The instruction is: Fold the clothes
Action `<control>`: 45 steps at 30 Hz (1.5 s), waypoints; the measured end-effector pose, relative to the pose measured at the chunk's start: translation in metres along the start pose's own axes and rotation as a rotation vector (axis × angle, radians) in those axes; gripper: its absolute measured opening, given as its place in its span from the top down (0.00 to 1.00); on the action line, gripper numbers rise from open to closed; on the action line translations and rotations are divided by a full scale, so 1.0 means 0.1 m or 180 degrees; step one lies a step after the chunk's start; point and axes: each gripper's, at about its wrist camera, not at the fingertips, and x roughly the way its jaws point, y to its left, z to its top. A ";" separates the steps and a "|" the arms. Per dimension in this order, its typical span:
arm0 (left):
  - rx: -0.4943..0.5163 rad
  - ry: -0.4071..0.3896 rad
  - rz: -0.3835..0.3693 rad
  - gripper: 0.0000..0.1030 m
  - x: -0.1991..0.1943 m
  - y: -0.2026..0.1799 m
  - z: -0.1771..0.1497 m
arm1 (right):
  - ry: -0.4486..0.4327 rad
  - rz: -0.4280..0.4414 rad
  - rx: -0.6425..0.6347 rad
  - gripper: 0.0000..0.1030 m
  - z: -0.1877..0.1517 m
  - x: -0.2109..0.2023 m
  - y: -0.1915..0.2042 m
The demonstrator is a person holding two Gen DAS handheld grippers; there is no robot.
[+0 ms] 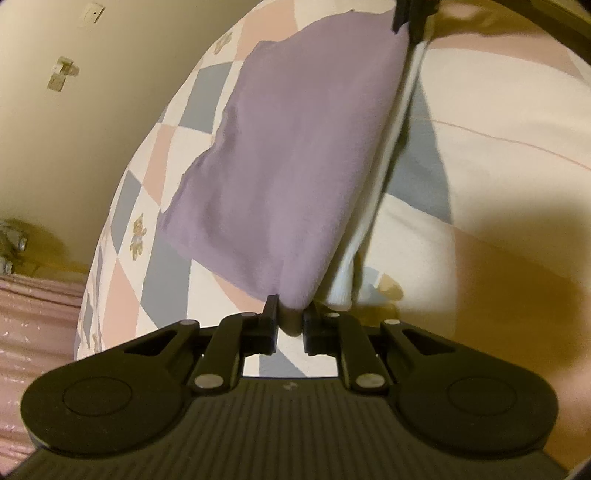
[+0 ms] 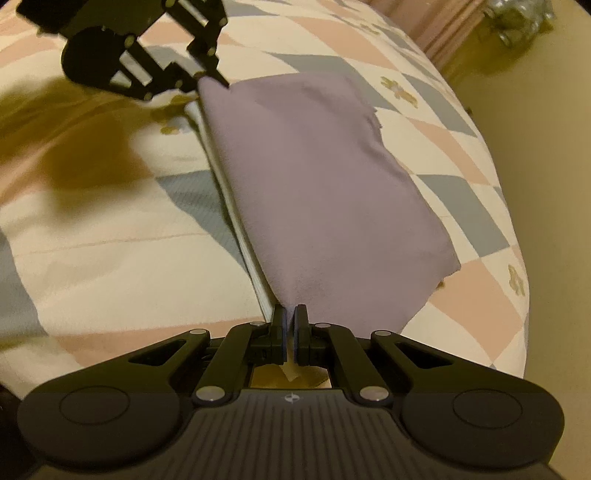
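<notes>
A lilac garment (image 1: 295,155) with a white layer along one edge (image 1: 391,155) is stretched above a checked quilt. My left gripper (image 1: 290,314) is shut on its near corner, with cloth bunched between the fingers. The right gripper (image 1: 408,18) shows at the top of the left wrist view, pinching the far corner. In the right wrist view the same lilac garment (image 2: 314,177) runs away from my right gripper (image 2: 290,317), which is shut on its near corner. The left gripper (image 2: 210,79) holds the far corner at the upper left. The white edge (image 2: 225,192) hangs along the left side.
The quilt (image 2: 443,155) has pink, blue and white diamonds with small bear prints and covers a bed. A beige wall (image 1: 74,129) lies beyond the bed edge. Pink striped fabric (image 1: 33,314) and a metallic object (image 1: 14,243) sit at far left. Gripper shadows fall on the quilt (image 2: 92,155).
</notes>
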 end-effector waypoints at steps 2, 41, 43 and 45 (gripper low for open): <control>-0.0028 0.0013 0.0072 0.90 0.01 0.03 0.01 | -0.0029 -0.0049 0.0023 1.00 0.00 -0.03 0.02; -0.1585 0.0167 -0.0206 0.87 -0.23 0.31 0.00 | 0.0105 0.0012 0.1452 0.82 -0.32 -0.08 -0.21; -0.1587 0.0196 -0.0185 0.87 -0.23 0.31 0.04 | 0.0122 0.0043 0.1494 0.81 -0.34 -0.10 -0.22; -0.1639 0.0232 -0.0197 0.86 -0.25 0.34 0.07 | 0.0125 0.0065 0.1515 0.81 -0.34 -0.14 -0.22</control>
